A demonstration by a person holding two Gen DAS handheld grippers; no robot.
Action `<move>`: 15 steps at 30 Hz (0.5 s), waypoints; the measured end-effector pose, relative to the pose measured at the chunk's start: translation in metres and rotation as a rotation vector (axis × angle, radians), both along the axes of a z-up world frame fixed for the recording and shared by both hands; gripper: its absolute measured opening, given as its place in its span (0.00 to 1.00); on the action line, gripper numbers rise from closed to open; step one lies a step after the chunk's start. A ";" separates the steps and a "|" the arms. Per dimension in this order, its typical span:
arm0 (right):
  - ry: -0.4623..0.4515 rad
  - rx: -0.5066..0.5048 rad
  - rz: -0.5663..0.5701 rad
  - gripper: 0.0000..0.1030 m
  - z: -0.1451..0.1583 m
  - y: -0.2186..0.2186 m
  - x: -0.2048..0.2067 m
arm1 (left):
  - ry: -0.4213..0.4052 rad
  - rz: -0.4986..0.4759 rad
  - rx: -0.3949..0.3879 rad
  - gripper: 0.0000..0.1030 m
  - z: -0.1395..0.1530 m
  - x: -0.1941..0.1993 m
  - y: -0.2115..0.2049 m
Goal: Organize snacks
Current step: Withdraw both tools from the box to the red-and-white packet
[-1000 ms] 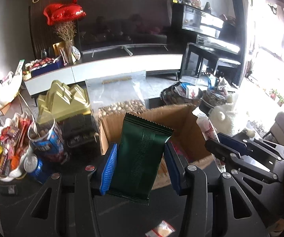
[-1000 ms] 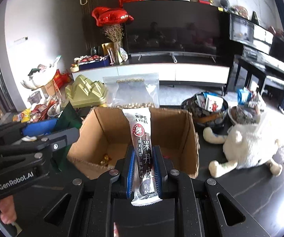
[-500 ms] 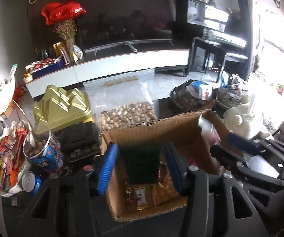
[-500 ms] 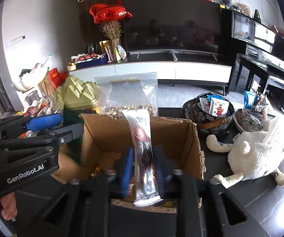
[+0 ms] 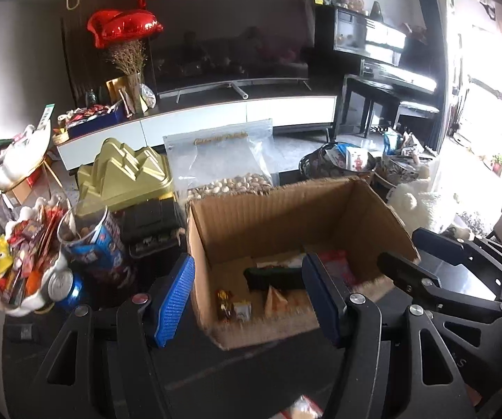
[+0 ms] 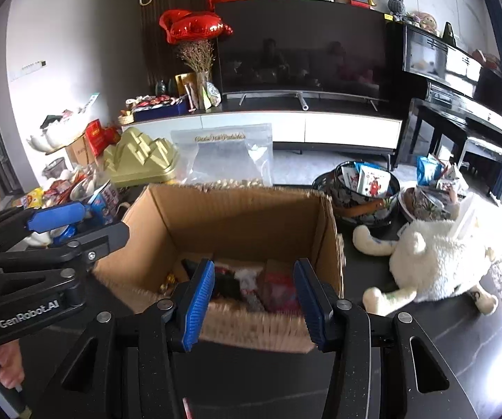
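An open cardboard box stands on the dark table right in front of both grippers. On its floor lie a dark green packet, a silvery fruit-roll packet and several small wrapped snacks. My left gripper hangs over the box's near left corner, its jaws opening with nothing between the blue pads. Over the box's near rim, my right gripper has its jaws opening too and holds nothing. Each gripper shows in the other's view: right gripper, left gripper.
Behind the box stand a clear bag of pistachios and a gold tin. To the left are a blue snack tub, a can and a heaped snack dish. A white plush toy and snack bowls sit to the right.
Both grippers have let go: the green packet left the left jaws and the silvery packet left the right jaws, both now in the box. Both pairs of jaws stand wider.
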State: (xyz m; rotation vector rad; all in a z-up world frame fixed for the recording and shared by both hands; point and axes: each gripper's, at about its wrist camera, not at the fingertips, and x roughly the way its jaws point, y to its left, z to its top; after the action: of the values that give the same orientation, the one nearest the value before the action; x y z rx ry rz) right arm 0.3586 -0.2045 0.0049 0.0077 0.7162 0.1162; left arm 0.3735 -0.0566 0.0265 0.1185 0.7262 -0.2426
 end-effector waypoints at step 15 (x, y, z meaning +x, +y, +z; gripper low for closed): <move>0.042 0.044 0.004 0.47 -0.010 0.007 -0.085 | 0.000 -0.002 -0.036 0.63 -0.016 -0.089 0.016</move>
State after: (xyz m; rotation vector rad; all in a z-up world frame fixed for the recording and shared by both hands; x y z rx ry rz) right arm 0.2733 -0.1972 -0.0054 0.0507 0.7557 0.1361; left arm 0.2842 -0.0402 0.0101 0.0851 0.7214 -0.2570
